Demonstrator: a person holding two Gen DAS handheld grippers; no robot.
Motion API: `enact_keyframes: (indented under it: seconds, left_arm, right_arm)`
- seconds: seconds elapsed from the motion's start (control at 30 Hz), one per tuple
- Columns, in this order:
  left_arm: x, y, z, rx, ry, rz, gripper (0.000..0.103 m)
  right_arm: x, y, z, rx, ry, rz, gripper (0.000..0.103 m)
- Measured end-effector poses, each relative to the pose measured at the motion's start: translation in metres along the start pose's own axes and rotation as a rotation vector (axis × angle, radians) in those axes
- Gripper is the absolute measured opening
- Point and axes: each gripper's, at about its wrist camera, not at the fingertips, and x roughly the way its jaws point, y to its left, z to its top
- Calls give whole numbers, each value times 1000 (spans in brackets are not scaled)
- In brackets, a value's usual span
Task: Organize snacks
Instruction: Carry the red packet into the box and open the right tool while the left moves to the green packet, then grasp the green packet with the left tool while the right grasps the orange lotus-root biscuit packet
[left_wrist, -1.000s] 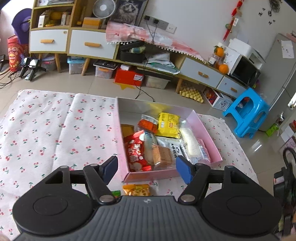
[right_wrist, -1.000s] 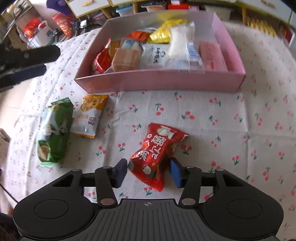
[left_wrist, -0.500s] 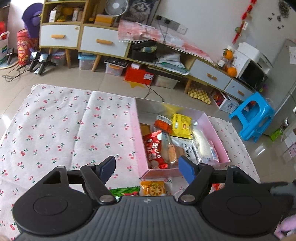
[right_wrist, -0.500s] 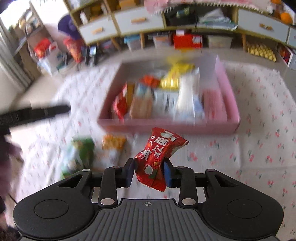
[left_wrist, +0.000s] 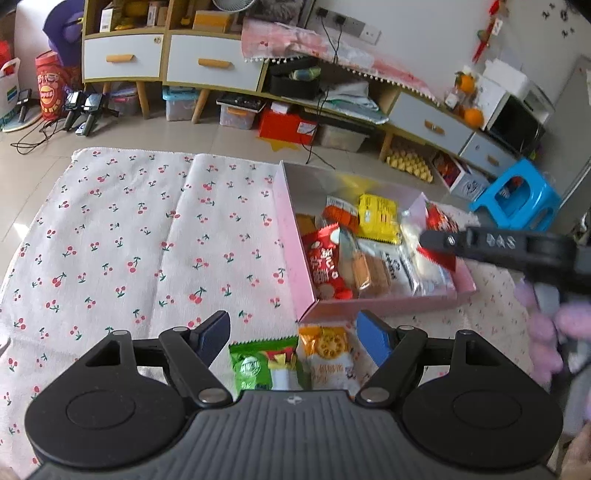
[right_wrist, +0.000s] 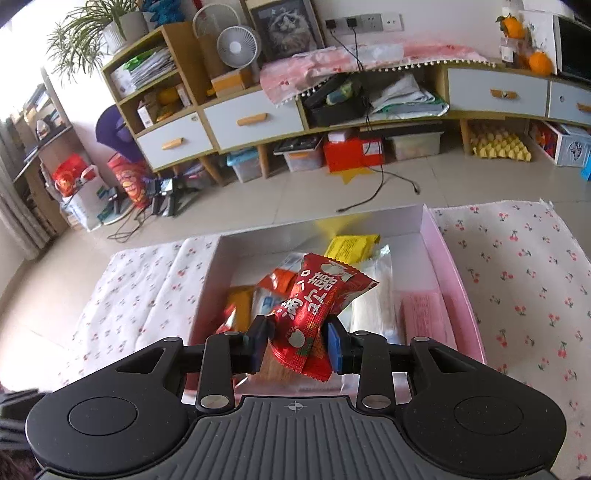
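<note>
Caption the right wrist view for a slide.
Right gripper holds a red snack packet above the pink box.

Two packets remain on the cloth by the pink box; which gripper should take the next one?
Left. The left gripper is open over the green packet and orange packet; the right gripper is shut on a red packet.

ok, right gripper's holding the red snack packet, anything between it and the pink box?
Nothing visible. The right gripper is shut on the red snack packet, which already hangs above the open-topped pink box. Other snacks cover most of the floor; the far end by the yellow packet looks barer.
</note>
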Motion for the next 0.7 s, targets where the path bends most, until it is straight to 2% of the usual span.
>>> enact_keyframes:
  seconds: [0.03, 0.07, 0.1, 0.17, 0.3, 0.37, 0.7]
  left_arm:
    - [-1, 0, -1, 2, 1, 5, 77]
    - [-1, 1, -2, 2, 3, 10, 77]
    - [-2, 1, -3, 2, 6, 15, 78]
    - [-3, 2, -5, -3, 13, 20, 80]
    - [-4, 2, -12, -12, 36, 13, 81]
    - [-4, 0, -17, -8, 46, 19, 81]
    - [3, -9, -39, 13, 89, 62, 80]
  right_arm:
    - [3, -2, 0, -2, -17, 2, 35]
    - [4, -3, 0, 3, -29, -6, 40]
    - [3, -6, 1, 12, -28, -17, 54]
    - [-4, -6, -1, 23, -21, 0, 66]
    - [-17, 3, -11, -24, 1, 37, 66]
    - [-22, 7, -18, -46, 21, 45, 71]
    - [-29, 9, -56, -77, 96, -6, 76]
